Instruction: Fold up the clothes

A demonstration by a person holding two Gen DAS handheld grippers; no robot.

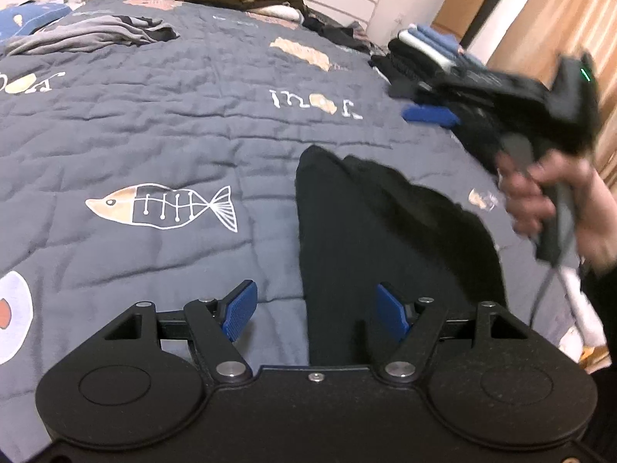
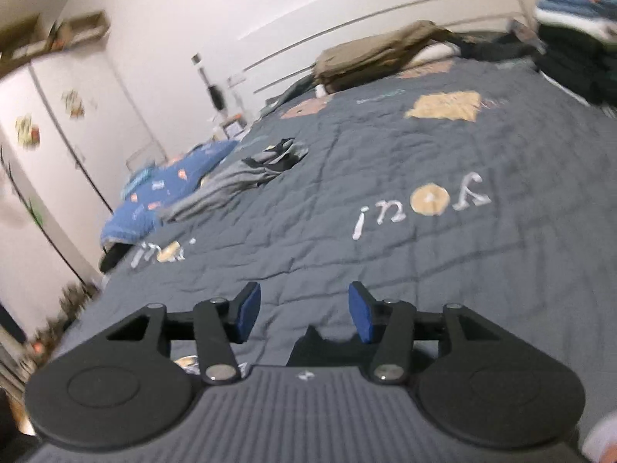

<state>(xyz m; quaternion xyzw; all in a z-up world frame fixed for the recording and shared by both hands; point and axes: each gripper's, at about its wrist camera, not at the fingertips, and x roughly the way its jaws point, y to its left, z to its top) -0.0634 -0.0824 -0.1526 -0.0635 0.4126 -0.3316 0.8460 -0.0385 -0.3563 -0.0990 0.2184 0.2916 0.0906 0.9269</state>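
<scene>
Both tongs point(image 1: 316, 310) point(image 2: 304, 316) gape empty above black garment point(image 1: 385, 231).

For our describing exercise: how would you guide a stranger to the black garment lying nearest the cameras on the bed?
Start from the grey quilted bedspread printed with fish. Near its right side lies the flat black fabric garment, tapering away from the left tool. Unlike the folded clothes stack beyond it, it lies alone, spread out.
</scene>
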